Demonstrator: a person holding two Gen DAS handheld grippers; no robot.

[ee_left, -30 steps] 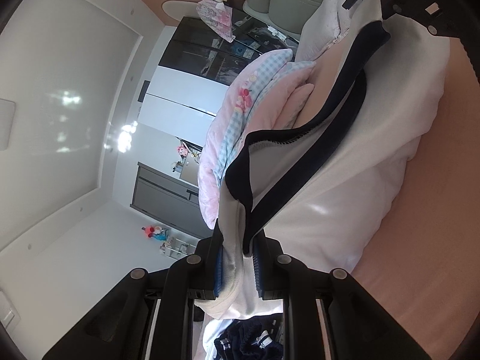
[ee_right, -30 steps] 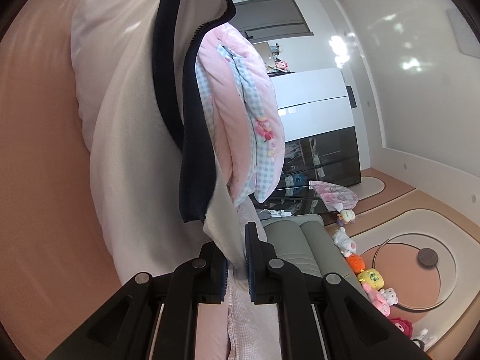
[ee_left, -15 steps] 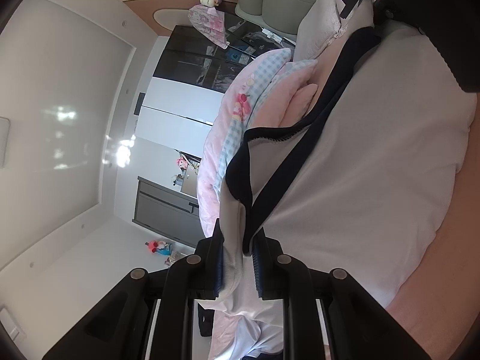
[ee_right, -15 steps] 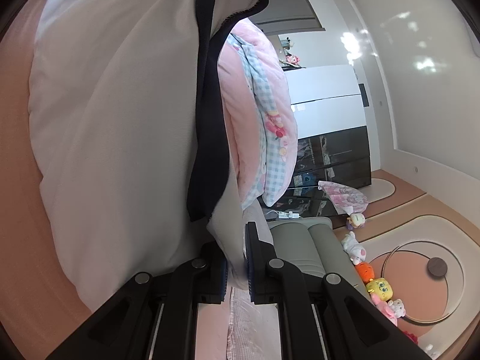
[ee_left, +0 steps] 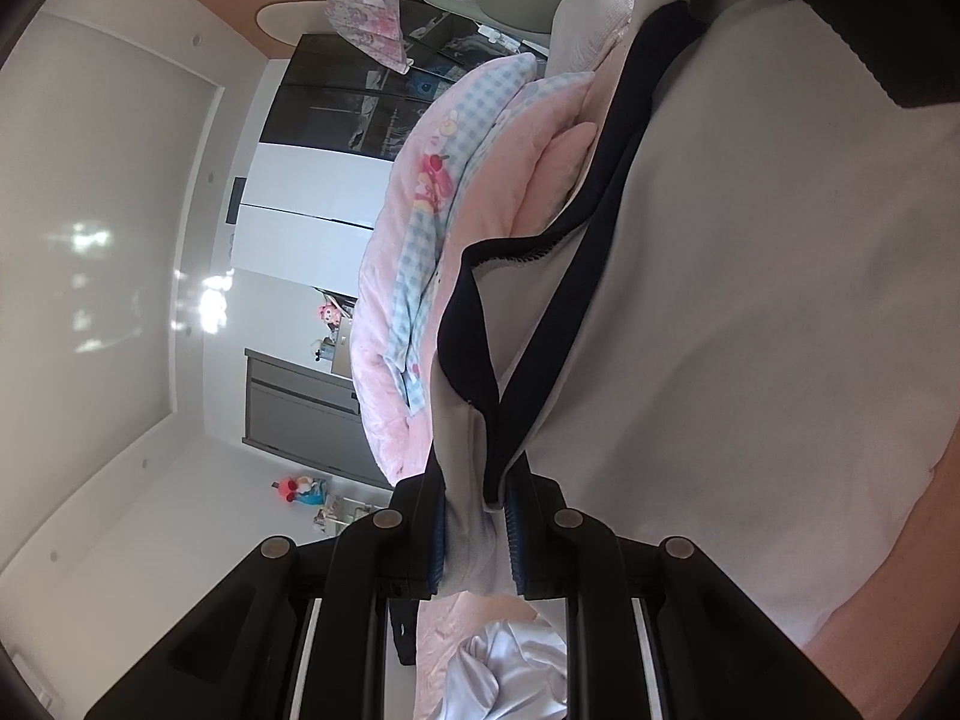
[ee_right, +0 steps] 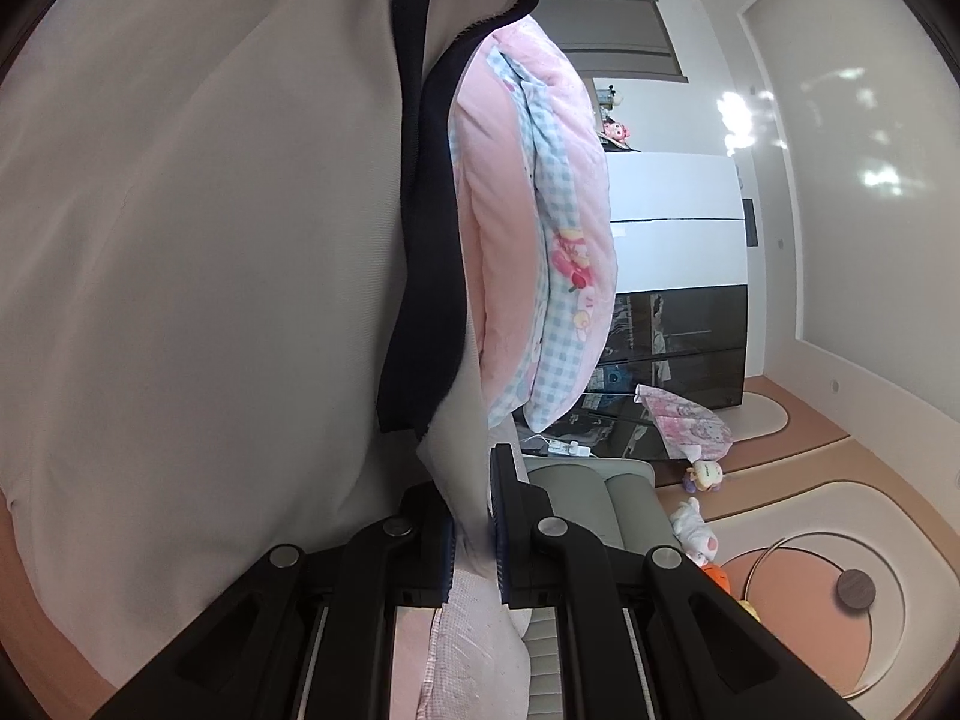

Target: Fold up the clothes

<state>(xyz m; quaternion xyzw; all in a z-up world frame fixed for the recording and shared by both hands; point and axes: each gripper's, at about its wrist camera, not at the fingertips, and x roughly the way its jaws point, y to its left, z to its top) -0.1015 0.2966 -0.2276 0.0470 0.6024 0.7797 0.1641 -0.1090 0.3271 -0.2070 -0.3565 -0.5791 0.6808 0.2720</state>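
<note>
Garment: a pale grey garment (ee_left: 750, 300) with a navy trim (ee_left: 564, 324) along its edge, held up between both tools; it fills most of each wrist view.
Left tool (ee_left: 474, 531): pressed together on a corner of the garment, grey cloth and a strip of navy trim bunched between its blue-padded fingers (ee_left: 437, 534).
Right tool (ee_right: 471, 531): pinching another edge of the garment, just below where the navy trim ends; a thin fold of grey cloth runs down between its fingers (ee_right: 499, 531).
Trim: from the left tool it splits into two navy bands, one looping up beside the quilt, one running diagonally across the garment toward the right tool's black body at the top of the left view.
Quilt: a folded pink quilt (ee_right: 540, 240) with blue check panels and cartoon prints lies just behind the garment, touching or nearly touching its trimmed edge.
Bed: a peach-coloured sheet (ee_left: 888, 600) shows past the garment's far edge in both views.
Cabinet: a white and dark-glass cabinet (ee_right: 678, 276) stands behind the quilt.
Chair: a grey-green padded chair (ee_right: 600, 498) sits beyond the right tool, beside the quilt's lower end.
Toys: plush toys (ee_right: 705, 474) lie on the floor near the chair.
Loose cloth: a pale bluish crumpled cloth (ee_left: 510, 672) lies under the left tool.
</note>
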